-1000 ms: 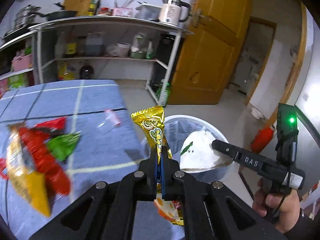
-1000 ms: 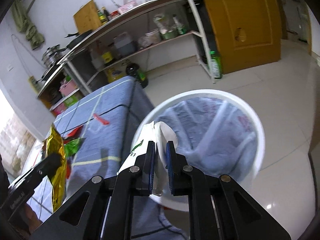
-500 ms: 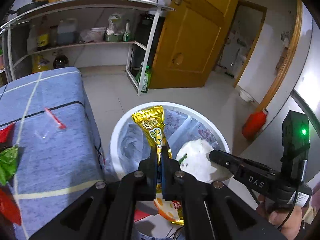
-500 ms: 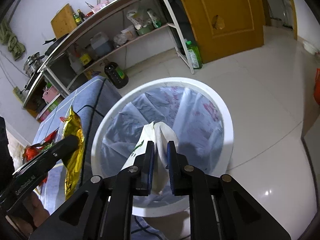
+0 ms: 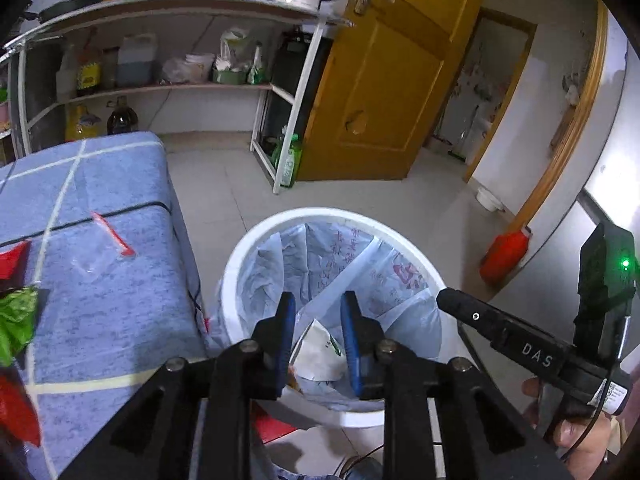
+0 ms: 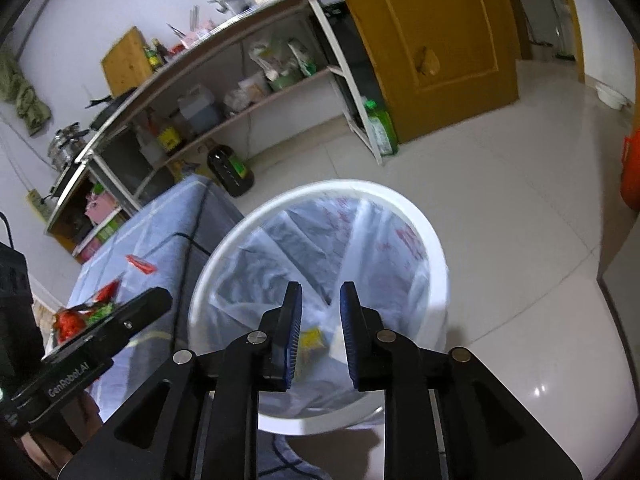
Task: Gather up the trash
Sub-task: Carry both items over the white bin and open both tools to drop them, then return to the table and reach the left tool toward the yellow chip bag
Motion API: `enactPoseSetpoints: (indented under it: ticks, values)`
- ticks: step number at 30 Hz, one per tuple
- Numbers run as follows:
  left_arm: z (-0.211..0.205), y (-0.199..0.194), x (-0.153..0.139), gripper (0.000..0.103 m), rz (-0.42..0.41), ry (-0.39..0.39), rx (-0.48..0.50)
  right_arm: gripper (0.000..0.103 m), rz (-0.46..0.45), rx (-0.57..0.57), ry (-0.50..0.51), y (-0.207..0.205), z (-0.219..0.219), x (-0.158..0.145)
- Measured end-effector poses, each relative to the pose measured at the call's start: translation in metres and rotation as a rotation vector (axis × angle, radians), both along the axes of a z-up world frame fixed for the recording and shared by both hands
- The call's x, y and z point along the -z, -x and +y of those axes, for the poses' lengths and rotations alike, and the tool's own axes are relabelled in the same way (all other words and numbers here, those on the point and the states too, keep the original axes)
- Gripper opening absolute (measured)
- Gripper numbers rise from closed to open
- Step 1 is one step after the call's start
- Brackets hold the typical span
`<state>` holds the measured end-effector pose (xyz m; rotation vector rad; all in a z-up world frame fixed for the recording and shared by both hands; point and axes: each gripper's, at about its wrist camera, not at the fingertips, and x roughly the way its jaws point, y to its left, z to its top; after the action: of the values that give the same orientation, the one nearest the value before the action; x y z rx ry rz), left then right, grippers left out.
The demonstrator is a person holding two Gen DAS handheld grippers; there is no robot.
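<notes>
Grippers empty above the bin

Trash from both of my grippers lies in the white bin (image 5: 236, 276). Through the left wrist camera I see my left gripper (image 5: 316, 334) with its fingers spread apart and nothing between them, hanging over the bin's near side. Between the blue pads I look down on a white wrapper (image 5: 320, 354) with a green mark, resting on the plastic liner (image 5: 320, 252) at the bottom. My right gripper (image 6: 320, 332) is likewise parted and holds nothing; it too sits over the bin mouth. Through its gap I make out a yellow snack packet (image 6: 312, 340) in the liner, next to a pale piece that is too blurred to name.

The bin stands on the tiled floor just beside the corner of the table with the blue checked cloth (image 5: 100, 304). On that cloth a small clear bag with a red strip (image 5: 106, 246) lies near the bin side. Farther left, at the edge of the left view, are a green wrapper (image 5: 16, 320) and red wrappers (image 5: 16, 408). The right camera shows that same red and green pile (image 6: 86, 314) partly hidden behind my left gripper's body.
</notes>
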<state>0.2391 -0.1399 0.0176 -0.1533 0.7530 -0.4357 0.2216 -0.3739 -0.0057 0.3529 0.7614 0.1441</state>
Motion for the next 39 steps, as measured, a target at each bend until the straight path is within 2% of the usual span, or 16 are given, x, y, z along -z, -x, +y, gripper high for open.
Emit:
enactPoseSetpoints:
  ticks: [5, 11, 15, 17, 19, 21, 23, 27, 34, 39]
  values:
    - [0.025, 0.022, -0.019, 0.024, -0.073, -0.006, -0.032, 0.02, -0.073, -0.079, 0.03, 0.01, 0.029, -0.022]
    - [0.08, 0.051, -0.037, 0.025, -0.126, -0.009, -0.121, 0.02, -0.096, -0.212, 0.037, 0.014, 0.079, -0.034]
    - [0.124, 0.073, -0.045, 0.046, -0.168, -0.022, -0.219, 0.02, -0.098, -0.321, 0.046, 0.017, 0.119, -0.036]
    - [0.145, 0.083, -0.046, 0.049, -0.187, -0.04, -0.262, 0.02, -0.094, -0.374, 0.056, 0.016, 0.142, -0.036]
    - [0.166, 0.091, -0.043, 0.057, -0.196, -0.061, -0.307, 0.02, -0.09, -0.425, 0.06, 0.015, 0.161, -0.033]
    - [0.184, 0.097, -0.038, 0.061, -0.194, -0.069, -0.347, 0.02, -0.086, -0.469, 0.069, 0.014, 0.181, -0.029]
    - [0.202, 0.099, -0.031, 0.063, -0.177, -0.072, -0.386, 0.026, -0.081, -0.504, 0.074, 0.013, 0.197, -0.025]
    - [0.223, 0.1, -0.014, 0.068, -0.125, -0.026, -0.415, 0.034, -0.08, -0.545, 0.085, 0.011, 0.217, -0.02]
    - [0.203, 0.106, 0.011, 0.077, -0.106, -0.096, -0.353, 0.035, -0.071, -0.557, 0.095, 0.007, 0.224, -0.016]
    - [0.197, 0.094, 0.024, 0.077, -0.02, -0.14, -0.38, 0.035, -0.064, -0.563, 0.105, 0.008, 0.224, -0.013]
